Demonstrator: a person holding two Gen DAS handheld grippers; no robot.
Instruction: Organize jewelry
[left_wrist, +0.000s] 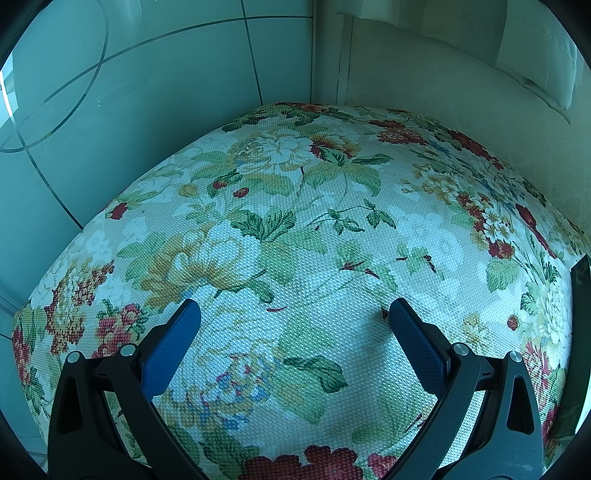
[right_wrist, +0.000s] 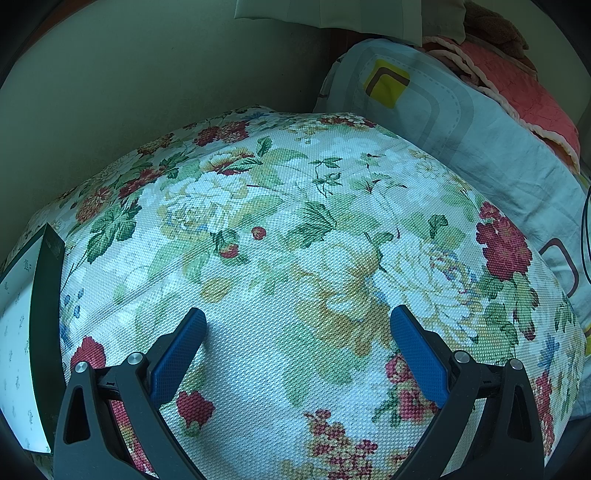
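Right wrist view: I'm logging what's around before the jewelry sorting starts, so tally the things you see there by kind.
Floral cloth: 1
Box, white with dark edge: 1
Pillow, pale blue: 1
Red quilt: 1
Open right gripper: 1
Jewelry: 0
Total: 5

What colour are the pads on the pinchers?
Blue, on black arms. The left gripper shows its pads best in the left wrist view.

The surface (left_wrist: 295, 240) wears a white woven cloth printed with red and yellow flowers and green leaves. The fingers (left_wrist: 173, 347) have blue pads on black frames. A pale blue pillow (right_wrist: 443, 122) carries yellow and brown squares, beside a red quilt (right_wrist: 524, 92).
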